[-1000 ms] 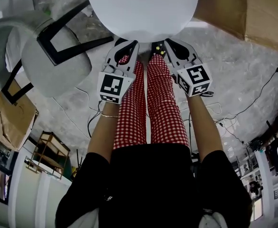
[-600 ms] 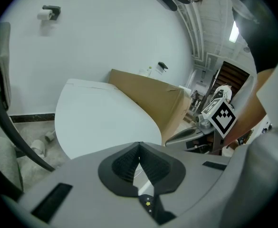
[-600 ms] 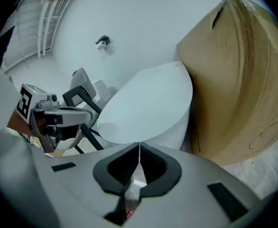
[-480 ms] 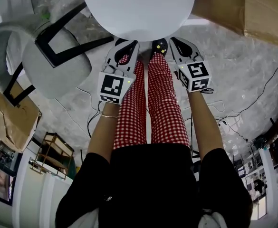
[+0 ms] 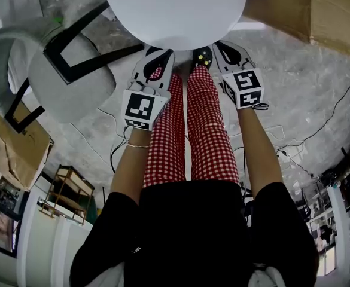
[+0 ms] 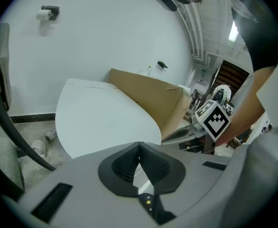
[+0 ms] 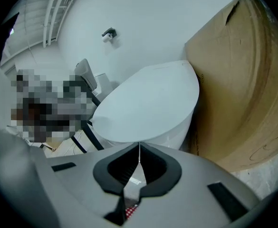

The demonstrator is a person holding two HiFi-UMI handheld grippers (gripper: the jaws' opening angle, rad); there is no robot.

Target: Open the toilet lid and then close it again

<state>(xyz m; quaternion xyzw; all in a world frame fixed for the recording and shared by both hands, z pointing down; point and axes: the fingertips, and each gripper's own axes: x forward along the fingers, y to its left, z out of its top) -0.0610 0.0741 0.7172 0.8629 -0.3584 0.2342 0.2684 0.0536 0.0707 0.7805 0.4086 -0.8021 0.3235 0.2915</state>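
The white toilet lid (image 5: 175,8) lies flat and closed over the bowl, at the top of the head view. My left gripper (image 5: 163,54) is shut with nothing in it, its tip just at the lid's front rim, left of centre. My right gripper (image 5: 219,45) is also shut and empty, at the rim right of centre. The left gripper view has the lid (image 6: 100,120) just beyond the closed left gripper (image 6: 139,144). In the right gripper view, the lid (image 7: 148,106) and the bowl below it sit ahead of the right gripper (image 7: 139,146). Whether either tip touches the rim is unclear.
A grey chair (image 5: 67,76) with a black frame stands left of the toilet. Large cardboard (image 5: 318,14) leans at the right, close against the bowl (image 7: 243,84). Cables (image 5: 318,130) trail over the concrete floor. My legs in red check stand between the grippers.
My right gripper has moved a little forward, closer to the lid's rim. The left gripper and the lid have stayed put.
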